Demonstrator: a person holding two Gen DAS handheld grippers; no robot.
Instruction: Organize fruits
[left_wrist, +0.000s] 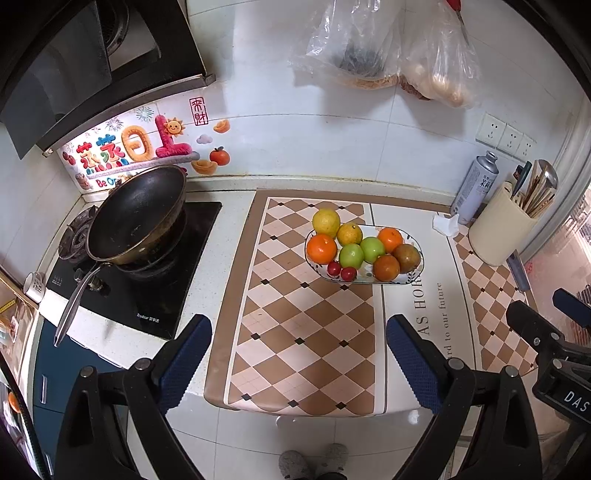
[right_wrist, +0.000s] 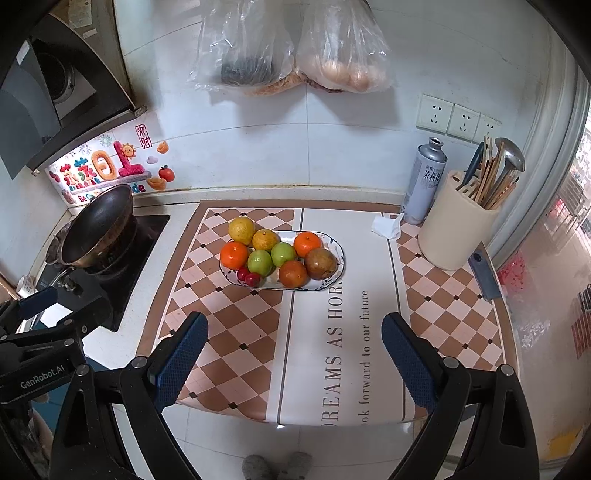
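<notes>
Two grippers hover over a plate (left_wrist: 417, 246) of fruit
Left gripper (left_wrist: 299, 343) and right gripper (right_wrist: 293, 341) both gape wide, empty, well short of the plate on the checkered mat (right_wrist: 236, 325)

Two high wrist views side by side, facing the counter, sharing the fruit plate (left_wrist: 419, 271) (right_wrist: 334, 282).

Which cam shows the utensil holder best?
Right wrist: the utensil holder sits clear of the frame edge, chopsticks and ladle distinct, its base fully visible. Left wrist shows it smaller and squeezed against the warped right edge.
</notes>
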